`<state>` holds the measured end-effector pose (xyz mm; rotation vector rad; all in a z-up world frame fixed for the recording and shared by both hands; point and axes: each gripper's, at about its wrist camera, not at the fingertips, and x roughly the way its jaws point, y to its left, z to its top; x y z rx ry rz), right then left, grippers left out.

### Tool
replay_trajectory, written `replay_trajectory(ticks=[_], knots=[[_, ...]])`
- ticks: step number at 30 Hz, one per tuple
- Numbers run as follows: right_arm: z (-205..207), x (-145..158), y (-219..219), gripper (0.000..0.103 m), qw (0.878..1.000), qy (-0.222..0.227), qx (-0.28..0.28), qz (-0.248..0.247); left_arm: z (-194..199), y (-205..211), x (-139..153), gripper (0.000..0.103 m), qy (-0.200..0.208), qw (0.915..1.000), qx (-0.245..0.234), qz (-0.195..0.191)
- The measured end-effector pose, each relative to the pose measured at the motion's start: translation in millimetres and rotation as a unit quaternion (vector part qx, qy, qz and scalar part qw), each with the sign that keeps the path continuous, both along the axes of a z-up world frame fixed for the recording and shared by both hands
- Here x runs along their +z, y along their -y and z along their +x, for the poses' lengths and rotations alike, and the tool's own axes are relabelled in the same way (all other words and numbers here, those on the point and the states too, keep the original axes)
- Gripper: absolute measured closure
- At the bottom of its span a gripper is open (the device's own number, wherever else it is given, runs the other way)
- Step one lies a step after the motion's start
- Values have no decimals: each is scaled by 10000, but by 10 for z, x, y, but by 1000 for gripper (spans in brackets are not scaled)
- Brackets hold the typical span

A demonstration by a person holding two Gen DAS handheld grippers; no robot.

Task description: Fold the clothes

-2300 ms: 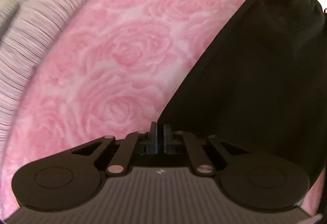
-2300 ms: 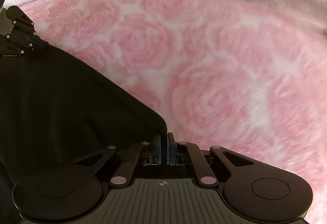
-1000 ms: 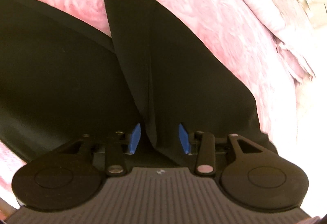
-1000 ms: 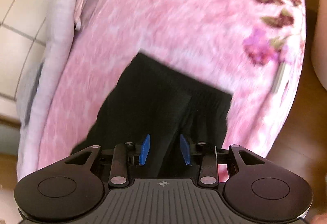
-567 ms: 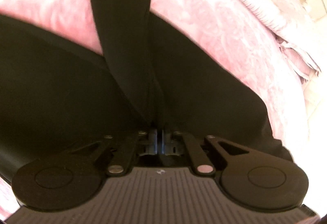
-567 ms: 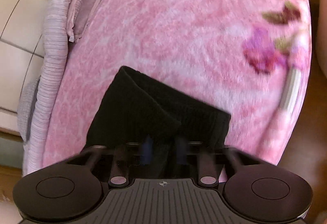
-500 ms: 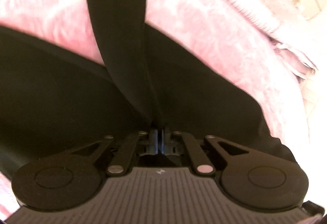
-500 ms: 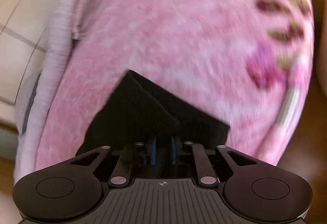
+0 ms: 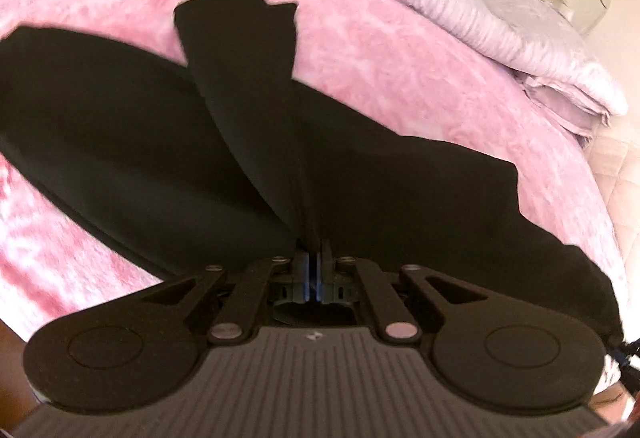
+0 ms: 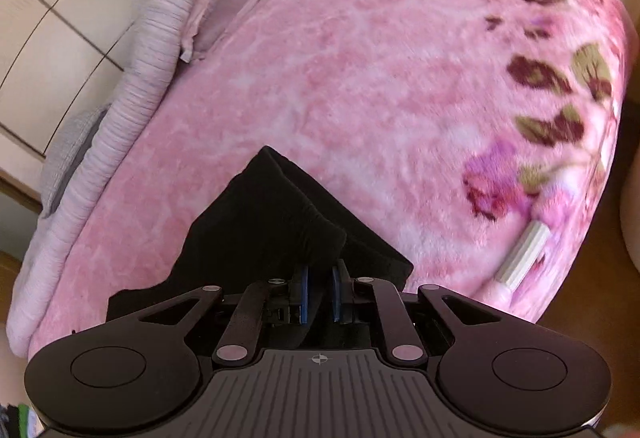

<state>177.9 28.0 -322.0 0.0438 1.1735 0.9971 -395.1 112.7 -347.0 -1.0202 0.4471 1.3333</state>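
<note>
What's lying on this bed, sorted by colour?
Black: 1, the black garment, pinched by both the left gripper and right gripper.
Pink: 1, the rose blanket.
Lilac: 1, the ribbed bedding.
Total: 3.

The bed is covered by a pink rose-pattern blanket (image 10: 360,78). A black garment (image 9: 140,126) lies directly on the blanket. A folded lilac quilt (image 9: 500,30) rests along the blanket's far edge.
</note>
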Motion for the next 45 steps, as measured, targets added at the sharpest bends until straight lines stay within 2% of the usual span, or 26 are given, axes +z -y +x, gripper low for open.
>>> replay_trajectory(ticks=[6,8,11,12,13,15,17,19,23,25,27,33,38,41,43,45], knots=[[1,-266,70,92,9995,-37,-103,-280,187,95,-263,101,-348,9992,-122,-165],[33,-390,56,92,9983,-334,-293,-380,257,50,-323,100,-452,9989,-70,-143],[84,-361,44,80,9965,-599,-394,-426,332,49,-270,97,-715,9972,-143,-182],[82,-308,32,65,9963,-556,-367,-547,343,64,-224,95,-784,9965,-164,-217],[50,-221,25,54,9964,-363,-328,-688,352,68,-187,93,-857,9959,-144,-267],[-18,-46,10,54,9951,28,-241,-957,309,146,-55,90,-883,9955,-37,-335],[-190,143,-12,54,9942,516,55,-938,251,240,84,90,-891,9951,105,-425],[-420,252,-84,54,9917,784,635,-797,196,296,176,91,-901,9942,190,-547],[-864,69,-337,54,9766,677,1670,-1178,64,304,239,90,-929,9926,308,-713],[-1075,-27,-447,54,9703,679,1813,-1450,-43,279,260,90,-961,9920,400,-719],[-1263,-9,-508,55,9734,505,2000,-995,-176,242,282,90,-979,9915,489,-706],[-1941,-39,-959,55,9599,488,2652,-767,-756,-20,276,90,-1018,9900,716,-661],[-2602,-153,-1405,55,9547,381,2839,-804,-1326,-390,139,90,-1044,9896,705,-693],[-3022,-195,-1681,55,9508,367,2977,-776,-1694,-624,-8,90,-1249,9871,600,-802],[-3297,-218,-1882,55,9500,360,3012,-748,-1967,-794,-91,91,-1528,9810,620,-1024],[-3532,-245,-2077,55,9509,288,2977,-796,-2271,-943,-34,91,-1515,9806,791,-962]])
